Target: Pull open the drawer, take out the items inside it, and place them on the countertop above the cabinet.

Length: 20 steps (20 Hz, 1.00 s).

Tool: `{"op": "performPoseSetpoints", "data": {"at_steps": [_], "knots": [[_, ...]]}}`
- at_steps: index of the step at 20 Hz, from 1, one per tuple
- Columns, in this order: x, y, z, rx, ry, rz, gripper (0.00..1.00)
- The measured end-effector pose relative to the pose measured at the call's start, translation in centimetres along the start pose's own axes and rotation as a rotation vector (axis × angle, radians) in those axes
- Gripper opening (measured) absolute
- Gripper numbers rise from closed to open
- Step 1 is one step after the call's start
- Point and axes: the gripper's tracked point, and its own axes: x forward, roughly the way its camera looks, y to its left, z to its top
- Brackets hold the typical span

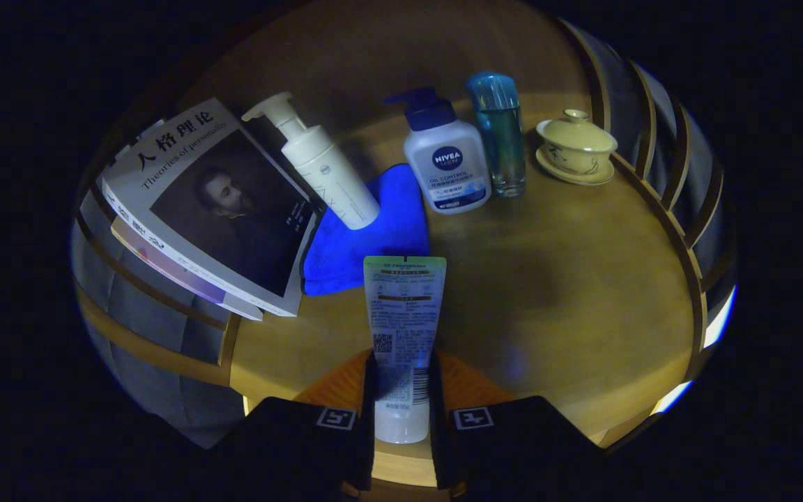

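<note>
Tube point(403, 328) clamped between the jaws of the gripper point(402, 397), long axis pointing ahead toward the blue cloth point(366, 244) on the worktop point(569, 293).

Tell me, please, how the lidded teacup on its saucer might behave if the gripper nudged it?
The lidded teacup looks ceramic, so probably fragile and smooth. Its lid seems loose, so could slide off. The saucer may skid across the countertop, which has a railing close behind.

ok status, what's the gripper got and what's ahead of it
Gripper shut on tube, held over countertop. Blue cloth just ahead; books, bottles beyond.
</note>
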Motion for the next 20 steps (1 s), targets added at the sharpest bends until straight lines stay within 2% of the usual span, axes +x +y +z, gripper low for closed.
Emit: {"op": "performPoseSetpoints", "data": {"at_steps": [1,4,8,12,15,16,20], "knots": [[0.2,-0.2,0.1,-0.008,-0.003,-0.007,0.36],[-0.1,0.1,0.5,-0.017,-0.038,0.000,0.50],[-3.5,1.3,1.8,-0.066,-0.152,0.017,1.00],[-8.4,2.8,1.5,-0.172,-0.339,0.014,0.98],[-13.7,3.8,0.9,-0.224,-0.553,0.007,0.98],[-16.8,4.0,-0.4,-0.243,-0.625,0.007,0.98],[-22.7,5.4,-5.3,-0.268,-0.829,0.031,0.98]]}}
